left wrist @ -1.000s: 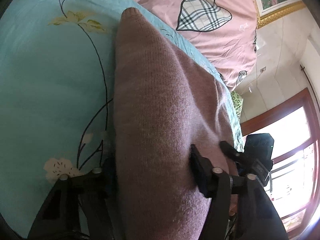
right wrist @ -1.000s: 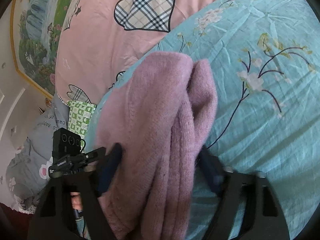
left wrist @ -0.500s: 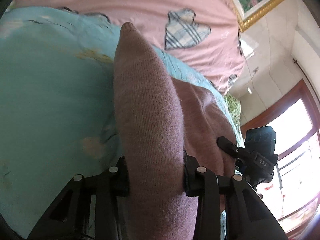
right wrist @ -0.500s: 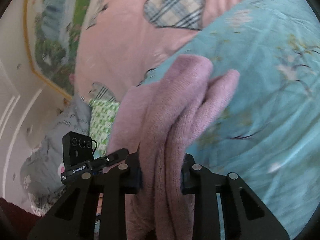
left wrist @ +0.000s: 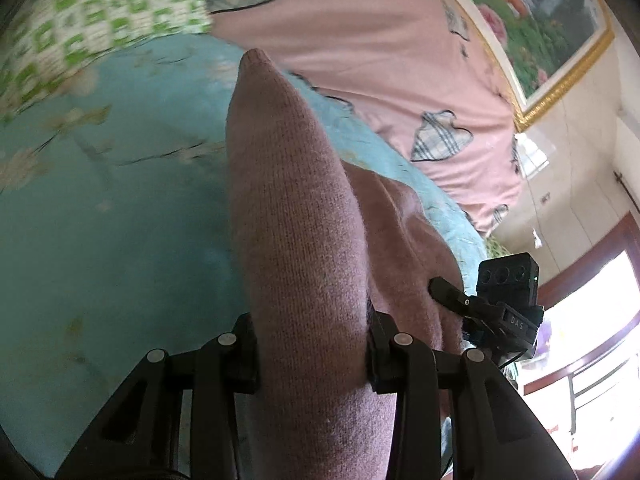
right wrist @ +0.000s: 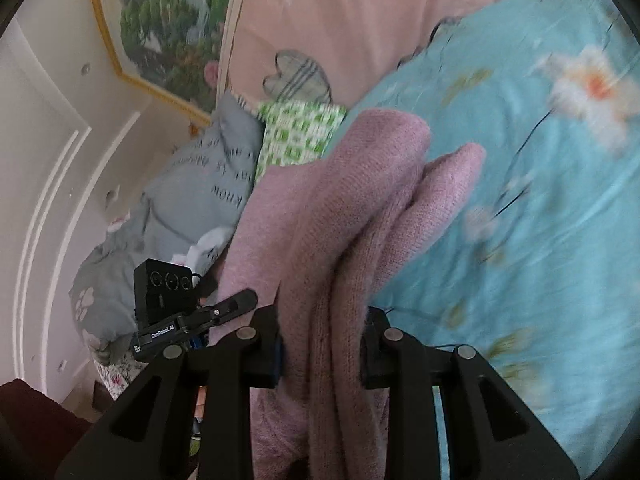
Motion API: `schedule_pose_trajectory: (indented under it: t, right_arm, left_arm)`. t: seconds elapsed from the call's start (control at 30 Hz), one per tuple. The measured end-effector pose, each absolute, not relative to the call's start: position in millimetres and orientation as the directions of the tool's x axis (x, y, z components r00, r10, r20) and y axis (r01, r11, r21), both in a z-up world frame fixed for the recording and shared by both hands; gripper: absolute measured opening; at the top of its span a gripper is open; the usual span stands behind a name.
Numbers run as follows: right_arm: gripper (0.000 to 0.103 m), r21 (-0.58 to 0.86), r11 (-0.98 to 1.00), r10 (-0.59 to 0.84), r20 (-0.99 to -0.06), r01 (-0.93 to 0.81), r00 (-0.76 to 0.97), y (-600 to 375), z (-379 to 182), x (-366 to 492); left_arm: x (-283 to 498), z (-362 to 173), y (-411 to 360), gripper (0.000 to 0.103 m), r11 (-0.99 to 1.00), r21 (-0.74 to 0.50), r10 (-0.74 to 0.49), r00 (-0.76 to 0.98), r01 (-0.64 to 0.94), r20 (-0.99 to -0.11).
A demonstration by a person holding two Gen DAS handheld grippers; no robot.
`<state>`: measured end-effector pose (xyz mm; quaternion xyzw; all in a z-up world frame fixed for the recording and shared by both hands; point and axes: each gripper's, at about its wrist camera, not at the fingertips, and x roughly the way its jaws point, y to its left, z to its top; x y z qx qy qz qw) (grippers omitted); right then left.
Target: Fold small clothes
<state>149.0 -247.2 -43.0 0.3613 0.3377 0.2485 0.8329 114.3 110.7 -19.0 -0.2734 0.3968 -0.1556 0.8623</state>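
Both grippers carrying the knit over the bed

Across the turquoise floral bedsheet (left wrist: 100, 248), I have the mauve knitted garment (left wrist: 296, 216) bunched centre frame, lifted mid-fold; the left gripper (left wrist: 312, 356) and right gripper (right wrist: 322, 352) each pinch a thick gather. Next, I judge, lay it flat, edges aligned, before letting go.

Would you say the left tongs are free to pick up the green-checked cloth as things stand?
Probably not: the left tongs are shut on the pink sweater, so the green-checked cloth beyond cannot be gripped until they let go.
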Motion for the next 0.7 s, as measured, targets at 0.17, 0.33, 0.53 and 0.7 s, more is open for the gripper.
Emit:
schedule_pose_trajectory:
  t: [0.17,0.33,0.53,0.7]
  right_arm:
    - [0.032,0.745,0.663,0.618,-0.483,-0.080,0.620,-232,-76,163]
    - [0.038,0.726,0.687,0.573,-0.516,-0.029,0.636,-238,-72,153]
    - [0.040,0.646,0.763,0.453,-0.523,-0.012,0.722,-239,-33,113]
    - [0.040,0.608,0.793,0.426,-0.507,-0.039,0.749,-222,-13,81]
  left_arm:
    - [114,-66,137,0.043,0.789,-0.614,-0.475,0.612,-0.022,-0.632]
    - [99,-67,146,0.050,0.768,-0.639,-0.476,0.633,-0.038,-0.611]
    - [58,-42,153,0.053,0.843,-0.537,-0.382,0.666,-0.033,-0.640]
    - [29,-32,144,0.053,0.900,-0.430,-0.278,0.674,-0.065,-0.684]
